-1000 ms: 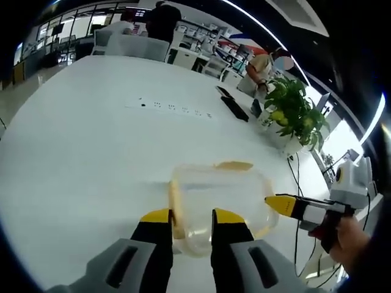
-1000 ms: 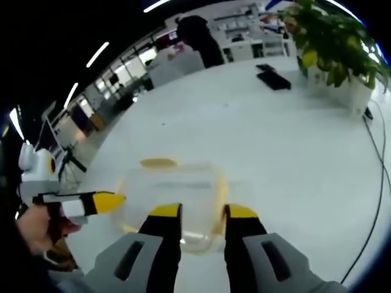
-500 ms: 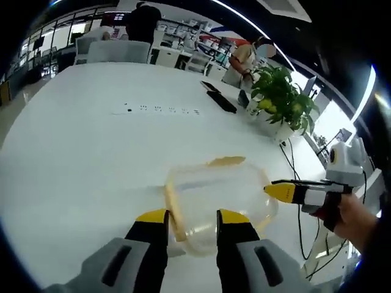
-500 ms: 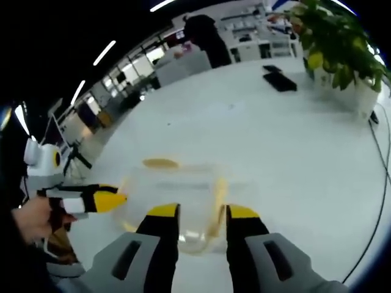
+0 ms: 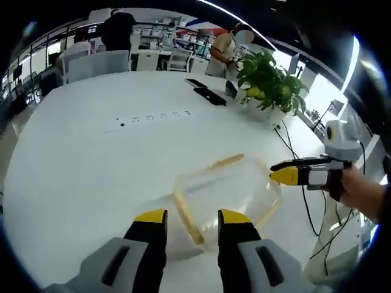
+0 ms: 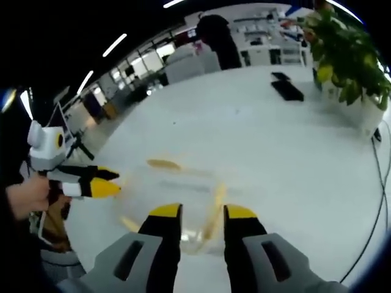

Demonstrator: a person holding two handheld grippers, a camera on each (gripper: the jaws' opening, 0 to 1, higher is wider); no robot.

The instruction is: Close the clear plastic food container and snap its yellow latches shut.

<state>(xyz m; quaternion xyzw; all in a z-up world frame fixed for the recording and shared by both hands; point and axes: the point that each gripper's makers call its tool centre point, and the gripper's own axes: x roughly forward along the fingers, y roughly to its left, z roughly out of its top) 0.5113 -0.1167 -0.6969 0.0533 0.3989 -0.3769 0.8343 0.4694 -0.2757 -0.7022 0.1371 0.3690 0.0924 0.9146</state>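
The clear plastic container [image 5: 229,189] lies on the white table [image 5: 91,159] just beyond my left gripper [image 5: 190,218], which is open. One long yellow latch [image 5: 188,217] on the container's near side lies in line with the gap between the jaws. Another latch [image 5: 226,161] shows on its far edge. My right gripper [image 5: 282,176] comes in from the right, its yellow tip at the container's right rim. In the right gripper view the container [image 6: 174,192] sits in front of the open right gripper [image 6: 202,213], and the left gripper [image 6: 107,183] points at its left rim.
A potted plant [image 5: 269,85] stands at the back right of the table, with dark flat devices [image 5: 204,93] beside it. A socket strip [image 5: 149,117] is set in the middle of the table. A cable [image 5: 293,165] runs along the right edge. Chairs and people are beyond the far edge.
Both views have swung, so the container now sits turned in the left gripper view. Each gripper stays at its own side of the container, the jaws as far apart as before.
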